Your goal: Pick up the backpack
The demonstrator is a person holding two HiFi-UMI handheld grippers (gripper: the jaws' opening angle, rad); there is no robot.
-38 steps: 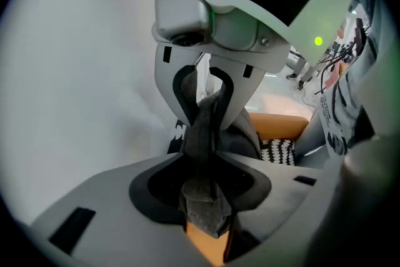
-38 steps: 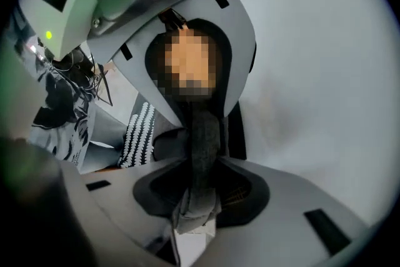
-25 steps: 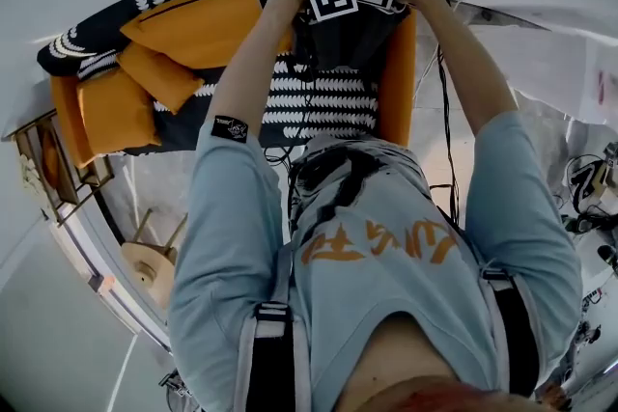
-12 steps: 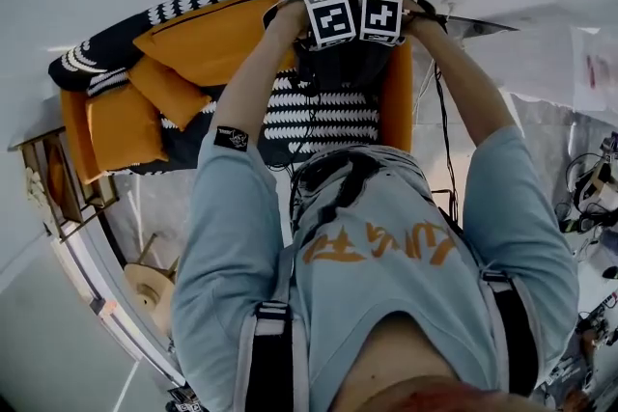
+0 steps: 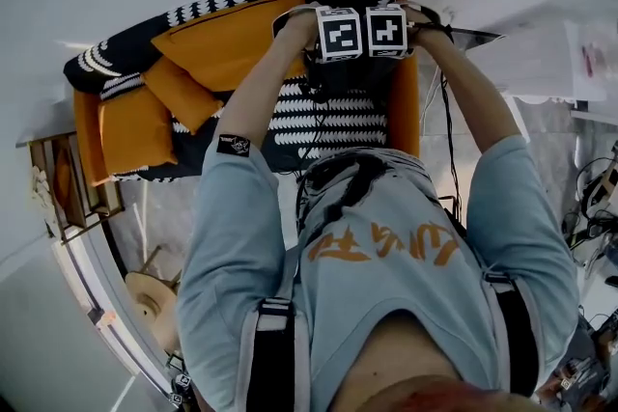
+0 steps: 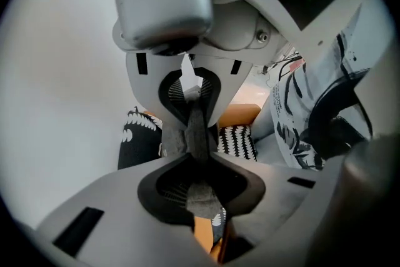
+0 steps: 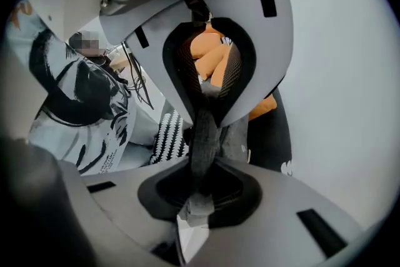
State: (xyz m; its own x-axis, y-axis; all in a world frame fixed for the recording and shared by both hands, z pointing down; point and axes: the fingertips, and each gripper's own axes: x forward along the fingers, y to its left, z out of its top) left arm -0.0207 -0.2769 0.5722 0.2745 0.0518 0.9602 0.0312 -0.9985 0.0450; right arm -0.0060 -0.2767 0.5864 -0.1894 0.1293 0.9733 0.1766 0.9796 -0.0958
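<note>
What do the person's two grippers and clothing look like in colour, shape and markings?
The left gripper and right gripper have pale grey moulded jaws, black ribbed insets, black slot marks. Each carries a cube of black-and-white square markers. Pale blue short sleeves, black patch on the left; black cable beside the right arm.

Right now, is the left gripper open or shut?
Shut on the backpack strap: the jaws of the left gripper, which have just been closing, pinch the grey webbing between them.
</note>
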